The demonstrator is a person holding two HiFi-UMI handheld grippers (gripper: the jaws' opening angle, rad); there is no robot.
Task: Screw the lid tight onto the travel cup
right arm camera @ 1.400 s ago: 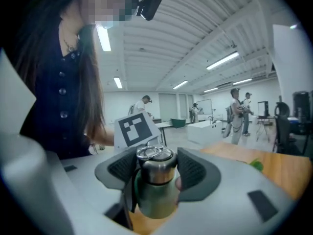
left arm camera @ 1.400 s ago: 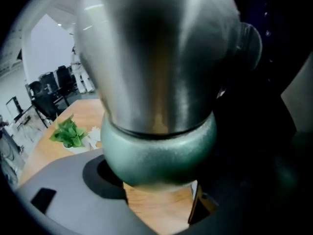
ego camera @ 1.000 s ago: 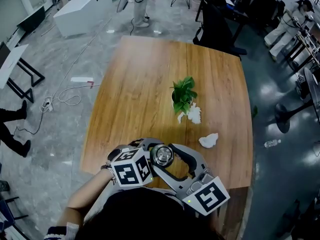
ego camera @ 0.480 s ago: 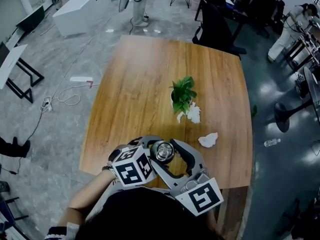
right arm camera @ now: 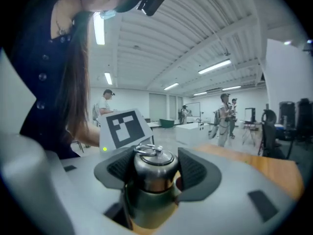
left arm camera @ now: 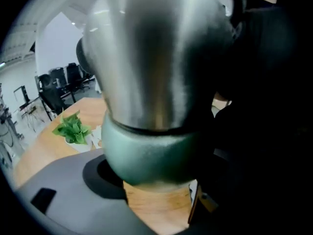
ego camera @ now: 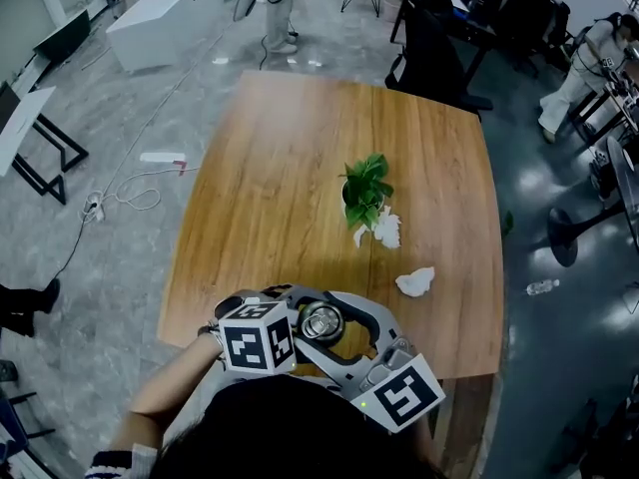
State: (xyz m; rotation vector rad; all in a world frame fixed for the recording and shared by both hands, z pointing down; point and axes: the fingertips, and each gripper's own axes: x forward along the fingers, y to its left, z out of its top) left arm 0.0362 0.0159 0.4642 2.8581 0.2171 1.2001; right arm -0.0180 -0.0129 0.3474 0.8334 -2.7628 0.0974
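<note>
One travel cup (left arm camera: 156, 58), stiff and probably slippery steel, is sitting clamped in the left hand-held gripper (left arm camera: 156, 173) while the right hand-held gripper (right arm camera: 155, 169) is pinching the lid (right arm camera: 153, 161) by its sides, the sound hold.

Lid (right arm camera: 152, 164) bare silver steel; cup (right arm camera: 146, 199) dull green, perhaps teal. Table (ego camera: 290, 178) orange-brown woodgrain. Right gripper (right arm camera: 152, 169) grey, black ribbed pads (right arm camera: 198, 173); its cube (ego camera: 399, 397) black-and-white squares.

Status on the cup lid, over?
Left gripper shut on cup. Right gripper shut on lid, lid sitting on cup. Plant, crumpled paper well clear.
</note>
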